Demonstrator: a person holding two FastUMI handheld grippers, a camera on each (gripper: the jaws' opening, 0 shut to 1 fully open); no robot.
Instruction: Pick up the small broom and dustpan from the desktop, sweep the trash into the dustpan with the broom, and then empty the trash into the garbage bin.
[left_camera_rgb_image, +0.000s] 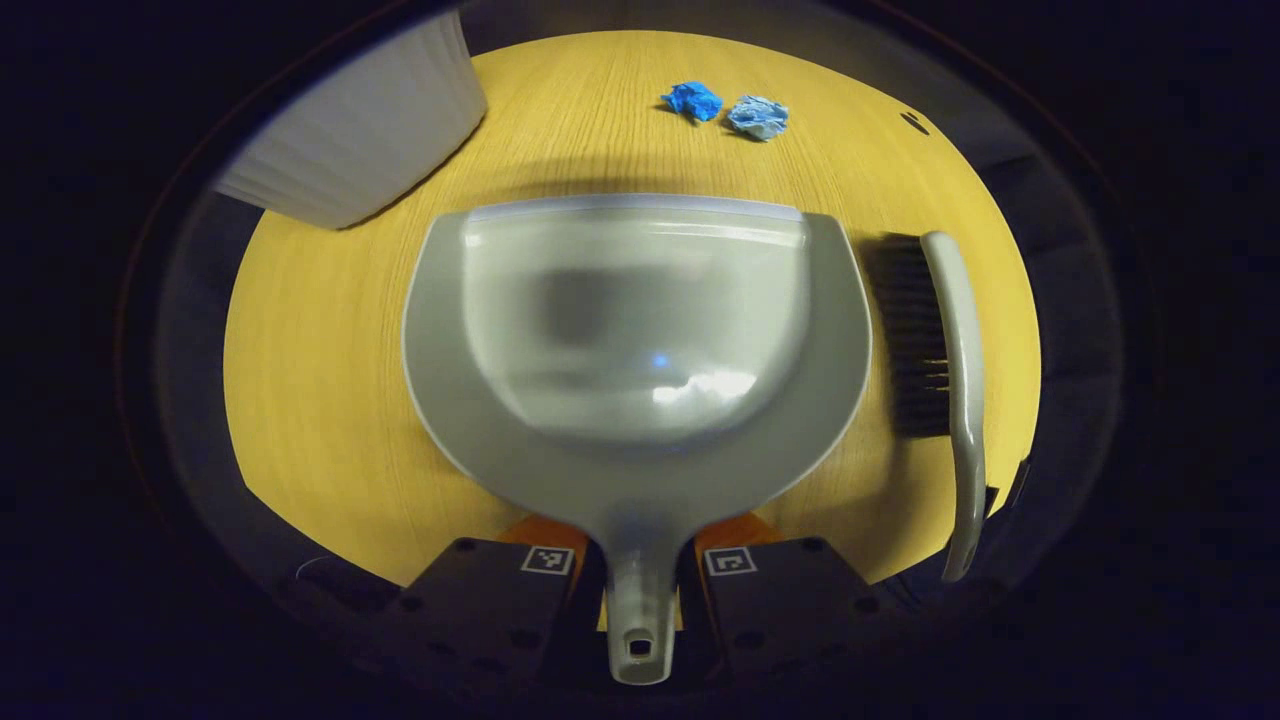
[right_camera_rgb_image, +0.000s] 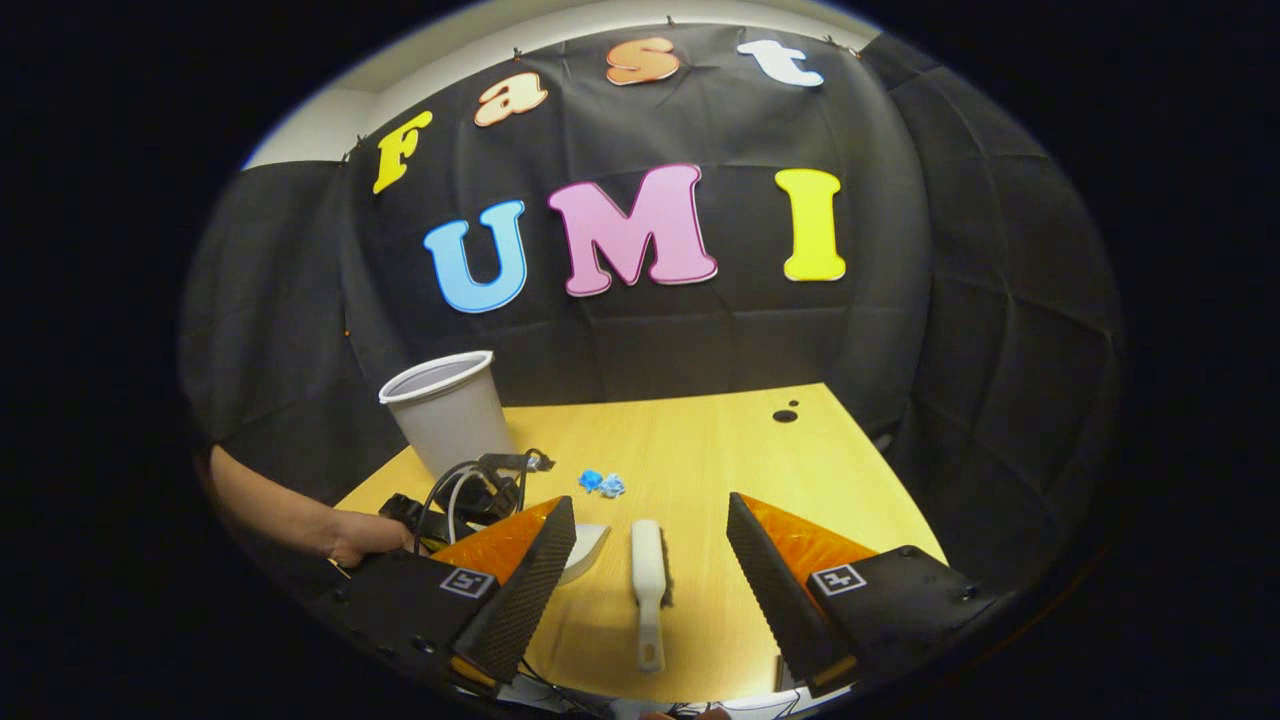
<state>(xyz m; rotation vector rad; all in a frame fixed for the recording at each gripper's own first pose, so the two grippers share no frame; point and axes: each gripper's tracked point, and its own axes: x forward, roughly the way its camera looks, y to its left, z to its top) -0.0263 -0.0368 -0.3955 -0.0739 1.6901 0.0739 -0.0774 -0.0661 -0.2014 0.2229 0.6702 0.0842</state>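
Two scraps (left_camera_rgb_image: 727, 110): blue, beyond dustpan (left_camera_rgb_image: 636, 330) on bench (left_camera_rgb_image: 320, 380)
Left tongs (left_camera_rgb_image: 640, 590): straddle dustpan handle; contact unclear
Right tongs (right_camera_rgb_image: 650, 590): apart, above broom (right_camera_rgb_image: 649, 580)

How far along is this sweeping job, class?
Done: nothing swept; both blue paper scraps lie on the desk. In hand: the left gripper has its fingers around the dustpan handle; the right gripper hangs open above the broom. Left: grasp broom, sweep, tip into the bin.
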